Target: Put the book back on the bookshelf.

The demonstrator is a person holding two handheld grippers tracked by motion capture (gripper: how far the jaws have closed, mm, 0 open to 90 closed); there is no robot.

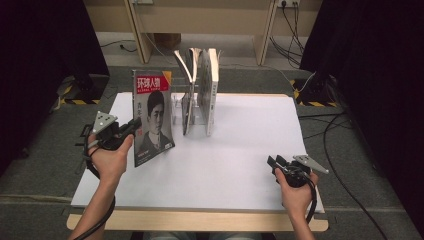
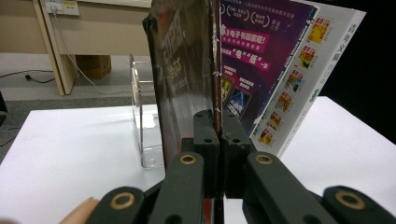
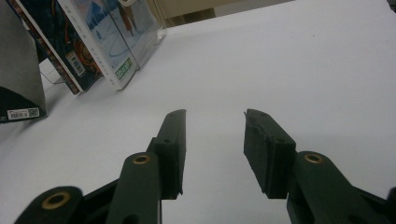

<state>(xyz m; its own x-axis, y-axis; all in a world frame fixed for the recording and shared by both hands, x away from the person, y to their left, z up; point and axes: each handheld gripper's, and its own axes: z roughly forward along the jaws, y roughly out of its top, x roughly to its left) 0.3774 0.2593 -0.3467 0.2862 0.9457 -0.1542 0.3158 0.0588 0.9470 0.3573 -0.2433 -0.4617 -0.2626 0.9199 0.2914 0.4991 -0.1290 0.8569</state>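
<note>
- Magazine (image 1: pixel 152 117) stood upright near the table's (image 1: pixel 240 165) left edge, just left of the clear rack (image 1: pixel 192 112) with more magazines; we saw its spine pinched in our left gripper (image 1: pixel 131 126), jaws clamped on it.
- Left hand (image 1: pixel 111 157) was raised off the table, forearm coming in from the bottom, gripper pointing right and away.
- Right gripper (image 1: pixel 274 161) sat low over the table's right front, jaws apart, nothing between them.
- Right hand (image 1: pixel 296 192) gripped from behind, pointing left and away.
</note>
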